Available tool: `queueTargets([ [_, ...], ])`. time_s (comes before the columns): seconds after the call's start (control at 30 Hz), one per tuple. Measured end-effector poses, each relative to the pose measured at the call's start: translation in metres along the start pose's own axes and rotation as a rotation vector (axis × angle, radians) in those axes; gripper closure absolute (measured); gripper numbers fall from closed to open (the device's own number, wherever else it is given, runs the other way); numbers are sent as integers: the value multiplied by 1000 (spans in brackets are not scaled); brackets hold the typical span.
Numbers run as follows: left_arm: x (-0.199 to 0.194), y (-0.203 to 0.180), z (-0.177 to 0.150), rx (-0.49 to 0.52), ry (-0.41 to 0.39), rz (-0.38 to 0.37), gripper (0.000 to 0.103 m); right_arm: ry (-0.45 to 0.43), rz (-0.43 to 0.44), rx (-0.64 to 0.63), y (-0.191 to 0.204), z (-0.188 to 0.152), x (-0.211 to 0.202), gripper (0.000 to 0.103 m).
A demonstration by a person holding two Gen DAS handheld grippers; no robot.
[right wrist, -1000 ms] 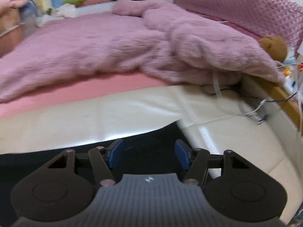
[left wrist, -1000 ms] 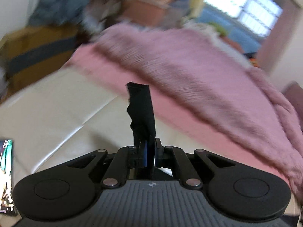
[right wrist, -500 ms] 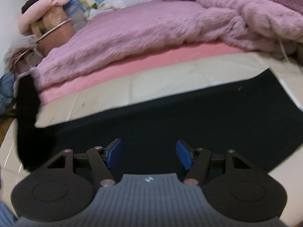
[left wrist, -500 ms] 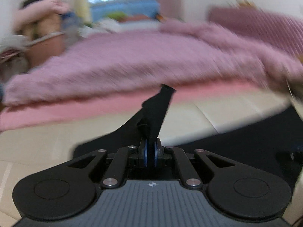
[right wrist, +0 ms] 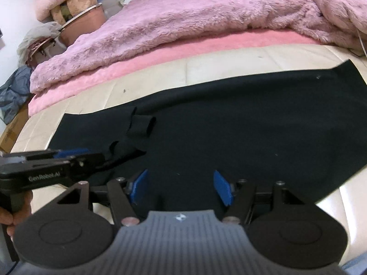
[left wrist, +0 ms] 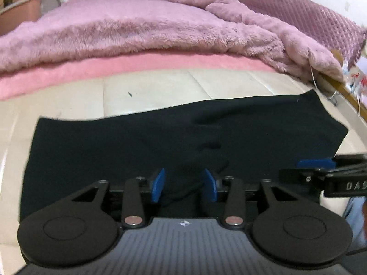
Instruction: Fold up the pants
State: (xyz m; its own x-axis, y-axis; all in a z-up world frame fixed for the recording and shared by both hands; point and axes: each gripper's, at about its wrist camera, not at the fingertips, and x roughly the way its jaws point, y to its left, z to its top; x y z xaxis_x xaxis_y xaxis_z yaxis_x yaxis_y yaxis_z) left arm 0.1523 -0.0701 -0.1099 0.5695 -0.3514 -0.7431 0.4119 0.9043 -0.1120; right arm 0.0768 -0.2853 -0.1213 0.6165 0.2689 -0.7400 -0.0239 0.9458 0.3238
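Note:
The black pants (left wrist: 160, 142) lie spread flat across the cream mat (left wrist: 149, 91) on the bed; they also fill the middle of the right wrist view (right wrist: 252, 119). My left gripper (left wrist: 183, 184) is open, low over the near edge of the pants, with a rumpled bit of black cloth (right wrist: 137, 133) lying loose at its tip. My right gripper (right wrist: 181, 186) is open and empty, over the near edge of the pants to the right of the left one. It shows from the side in the left wrist view (left wrist: 314, 167).
A fluffy purple blanket (left wrist: 149, 25) and a pink sheet (left wrist: 114, 66) lie behind the mat. A purple quilted headboard (left wrist: 298, 11) is at the far right with cables (left wrist: 330, 94) by it. Bags and clothes (right wrist: 57, 23) are piled at the far left.
My left gripper swung round over the pants, came down and opened, letting go of the black cloth end it held. The pants now lie folded over flat. My right gripper stayed open.

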Motion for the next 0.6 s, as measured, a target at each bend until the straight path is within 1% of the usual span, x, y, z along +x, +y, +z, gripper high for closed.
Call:
queueTargets([
  [0.03,3,-2,-1,26,11,9,55,0,8,-9,3,1,1,45],
  [0.1,11,-5,0,83,37,7,55,2,23,-26,7,3,3,50],
  [0.17,15,-12,-5,127,51,10,50,6,40,-46,10,6,7,51],
  [0.23,21,-16,-8,139,59,14,46,10,42,-56,15,8,10,51],
  [0.3,26,-17,-8,131,65,20,46,13,53,-61,17,11,14,51],
  [0.33,28,-17,-8,126,66,24,48,15,56,-68,19,12,15,51],
  [0.37,28,-14,-7,115,67,16,55,16,56,-77,20,13,16,51],
  [0.4,27,-10,-6,91,65,-5,58,15,56,-91,22,15,19,51],
  [0.47,25,2,-2,19,70,-53,74,12,56,-120,25,17,20,51],
  [0.5,23,11,0,-44,76,-97,78,10,60,-135,26,18,21,51],
  [0.53,22,20,2,-98,81,-132,80,8,67,-149,28,19,22,51],
  [0.6,20,36,3,-195,87,-200,80,0,94,-184,32,23,23,51],
])
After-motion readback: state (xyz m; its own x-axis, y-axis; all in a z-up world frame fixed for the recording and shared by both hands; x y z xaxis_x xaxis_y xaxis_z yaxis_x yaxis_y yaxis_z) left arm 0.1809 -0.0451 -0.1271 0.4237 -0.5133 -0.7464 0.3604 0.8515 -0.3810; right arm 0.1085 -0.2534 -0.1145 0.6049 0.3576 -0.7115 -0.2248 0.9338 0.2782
